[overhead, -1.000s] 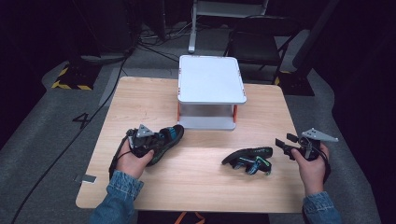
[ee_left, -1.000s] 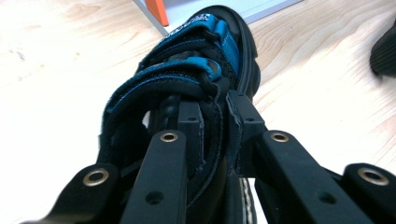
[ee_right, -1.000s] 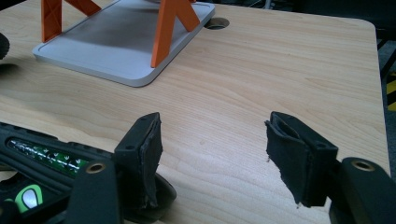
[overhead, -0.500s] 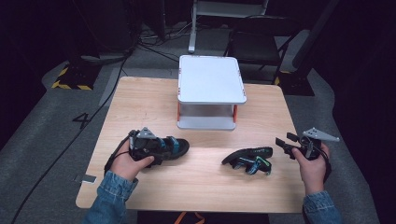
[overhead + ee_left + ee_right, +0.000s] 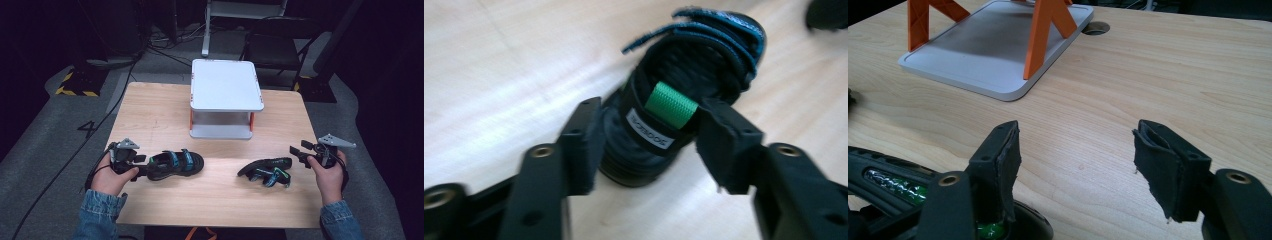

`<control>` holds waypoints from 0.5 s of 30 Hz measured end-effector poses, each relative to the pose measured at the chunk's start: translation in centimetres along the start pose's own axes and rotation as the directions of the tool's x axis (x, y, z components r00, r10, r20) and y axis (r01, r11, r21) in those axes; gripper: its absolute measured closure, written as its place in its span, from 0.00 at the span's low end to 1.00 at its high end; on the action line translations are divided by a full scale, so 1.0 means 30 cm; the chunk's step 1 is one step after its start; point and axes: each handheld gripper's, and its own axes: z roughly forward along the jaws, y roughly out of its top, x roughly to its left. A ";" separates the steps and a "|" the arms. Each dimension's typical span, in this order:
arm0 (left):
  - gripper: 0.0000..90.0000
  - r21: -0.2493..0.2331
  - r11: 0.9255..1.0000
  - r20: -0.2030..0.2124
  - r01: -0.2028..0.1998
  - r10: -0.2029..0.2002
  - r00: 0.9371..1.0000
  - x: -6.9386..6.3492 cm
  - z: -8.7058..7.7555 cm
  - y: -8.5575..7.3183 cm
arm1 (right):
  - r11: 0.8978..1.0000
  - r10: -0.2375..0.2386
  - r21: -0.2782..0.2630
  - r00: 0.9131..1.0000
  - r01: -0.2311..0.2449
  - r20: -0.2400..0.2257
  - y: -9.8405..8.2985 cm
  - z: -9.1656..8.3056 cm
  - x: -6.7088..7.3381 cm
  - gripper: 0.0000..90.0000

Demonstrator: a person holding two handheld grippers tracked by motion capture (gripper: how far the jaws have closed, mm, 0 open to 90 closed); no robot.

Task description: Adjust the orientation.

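1. Gripping the heel end of the left sandal (image 5: 176, 163), the left gripper (image 5: 141, 165) has its jaws set either side of the green heel tab (image 5: 671, 104), seemingly clamped, likely to steer the sandal by its stiffest part
2. The right gripper (image 5: 296, 151) hovers with jaws spread and empty, just right of the right sandal (image 5: 265, 170)
3. Both sandals lie on the near half of the table (image 5: 160, 110), with the white shelf stand (image 5: 226, 85) beyond them, plausibly their destination
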 end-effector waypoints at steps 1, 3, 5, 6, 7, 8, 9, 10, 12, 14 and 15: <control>0.64 0.000 1.000 0.000 0.000 0.000 1.000 0.000 0.000 0.000 | 1.000 0.000 0.002 1.000 0.000 -0.002 0.000 0.004 0.001 0.40; 0.78 0.031 0.999 0.016 0.008 -0.008 1.000 -0.005 -0.012 0.003 | 1.000 0.004 0.003 1.000 -0.004 -0.004 0.000 0.007 0.004 0.40; 0.93 0.055 0.998 0.009 0.022 -0.023 1.000 -0.013 -0.032 0.009 | 1.000 0.001 0.006 1.000 -0.001 -0.005 -0.001 0.010 0.002 0.39; 0.94 0.055 0.998 0.009 0.022 -0.023 1.000 -0.013 -0.032 0.009 | 1.000 0.001 0.006 1.000 -0.001 -0.005 -0.001 0.010 0.002 0.39; 0.96 0.052 0.999 -0.009 0.006 -0.005 1.000 -0.020 -0.034 0.012 | 1.000 0.008 0.010 1.000 -0.008 -0.008 -0.002 0.010 0.000 0.39; 0.97 0.048 0.999 -0.018 0.000 0.000 1.000 -0.023 -0.030 0.014 | 1.000 0.007 0.010 1.000 -0.007 -0.007 -0.003 0.010 -0.001 0.39; 0.97 0.046 0.999 -0.031 -0.004 0.006 0.999 -0.027 -0.027 0.016 | 1.000 0.010 0.010 1.000 -0.010 -0.008 -0.003 0.010 -0.001 0.39; 0.98 0.046 0.999 -0.047 -0.007 0.009 0.999 -0.031 -0.025 0.018 | 1.000 0.010 0.009 1.000 -0.010 -0.008 -0.004 0.009 -0.001 0.39; 0.99 0.051 0.999 -0.039 -0.012 0.014 0.999 -0.037 -0.027 0.023 | 1.000 0.007 0.009 1.000 -0.007 -0.005 -0.004 0.006 -0.001 0.39; 0.99 0.060 0.998 -0.003 -0.005 0.006 1.000 -0.047 -0.032 0.029 | 1.000 0.008 0.009 1.000 -0.008 -0.006 -0.004 0.002 -0.002 0.39; 0.99 0.060 0.998 -0.003 -0.005 0.006 1.000 -0.047 -0.032 0.029 | 1.000 0.008 0.009 1.000 -0.008 -0.006 -0.004 0.002 -0.002 0.39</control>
